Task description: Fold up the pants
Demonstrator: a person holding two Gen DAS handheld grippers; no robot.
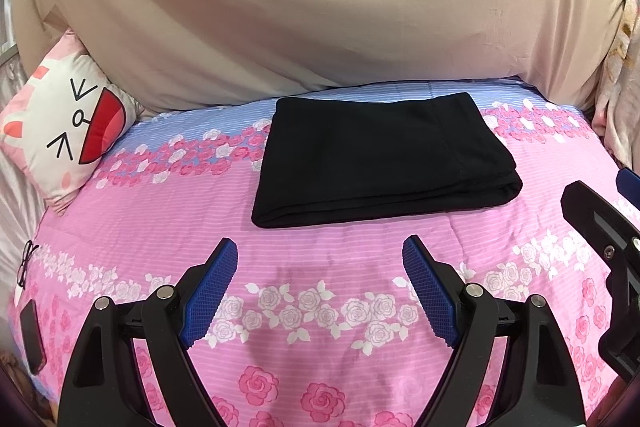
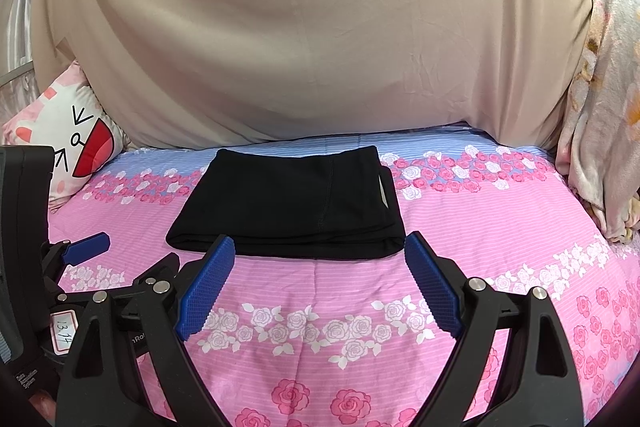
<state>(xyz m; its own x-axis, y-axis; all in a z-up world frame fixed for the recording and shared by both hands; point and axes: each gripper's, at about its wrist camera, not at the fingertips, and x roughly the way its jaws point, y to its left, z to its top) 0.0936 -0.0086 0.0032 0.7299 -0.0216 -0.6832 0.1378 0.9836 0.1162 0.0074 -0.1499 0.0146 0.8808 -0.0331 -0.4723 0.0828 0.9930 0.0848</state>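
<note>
1. The rose-print bed [image 1: 320, 267] lies bare between both grippers and the folded black pants [image 1: 380, 159]; open passage there.
2. The beige sheet [image 1: 320, 7] hangs as a wall just behind the pants, closing the far side.
3. A cat-face pillow [image 1: 64, 131] blocks the far left corner.
4. A floral blanket [image 2: 600, 127] crowds the right edge.
5. Glasses [image 1: 26, 263] and a dark phone [image 1: 32, 335] lie at the left rim.
6. The left gripper [image 2: 86, 247], jaws apart, sits close beside the right gripper [image 2: 320, 247].
</note>
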